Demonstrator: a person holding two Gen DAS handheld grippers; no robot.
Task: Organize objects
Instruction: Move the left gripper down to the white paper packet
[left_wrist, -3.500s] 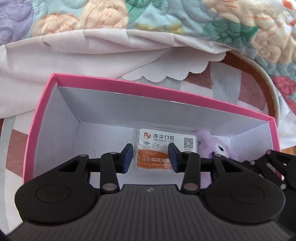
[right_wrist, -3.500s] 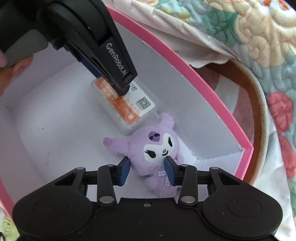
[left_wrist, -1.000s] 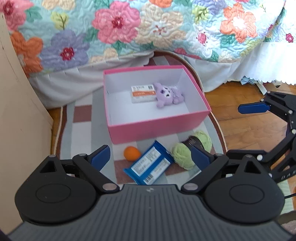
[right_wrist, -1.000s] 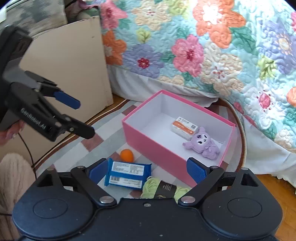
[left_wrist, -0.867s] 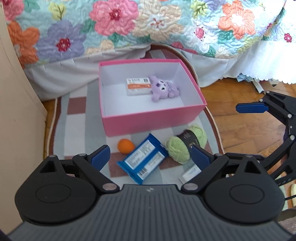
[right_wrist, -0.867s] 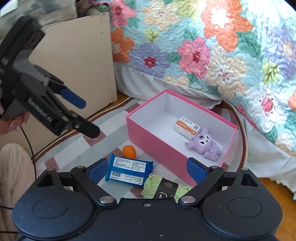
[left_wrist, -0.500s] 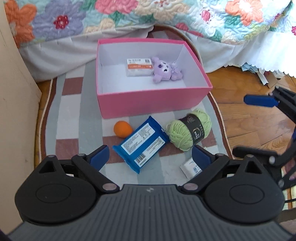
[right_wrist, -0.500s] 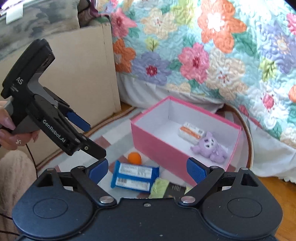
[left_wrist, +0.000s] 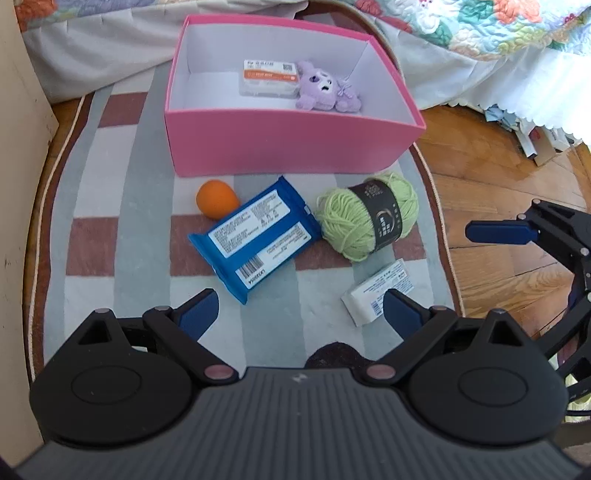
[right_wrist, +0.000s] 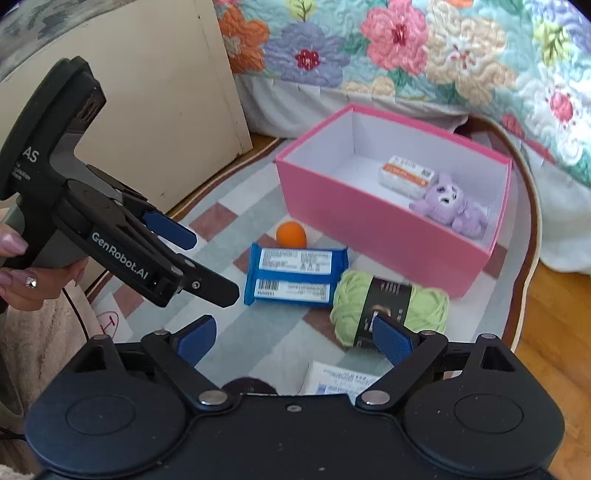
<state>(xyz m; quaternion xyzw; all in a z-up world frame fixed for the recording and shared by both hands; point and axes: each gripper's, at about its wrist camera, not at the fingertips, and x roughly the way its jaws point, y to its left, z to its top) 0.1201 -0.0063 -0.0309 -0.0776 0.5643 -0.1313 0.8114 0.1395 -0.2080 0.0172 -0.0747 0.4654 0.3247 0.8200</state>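
Pink box (left_wrist: 288, 147) on striped rug (left_wrist: 110, 229); orange-labelled packet (left_wrist: 269, 78) and purple plush (left_wrist: 327, 92) inside. Just in front: orange ball (left_wrist: 217, 199), blue pack (left_wrist: 255, 236), green yarn (left_wrist: 369, 218), white packet (left_wrist: 376, 295). Left tongs (left_wrist: 300, 317) and right tongs (right_wrist: 291, 339) both spread apart, empty, above rug.

Black left gripper (right_wrist: 201, 264) marked "GenRobot.AI", blue finger pads, silver pivot screws, pink rhinestone-studded fingernails
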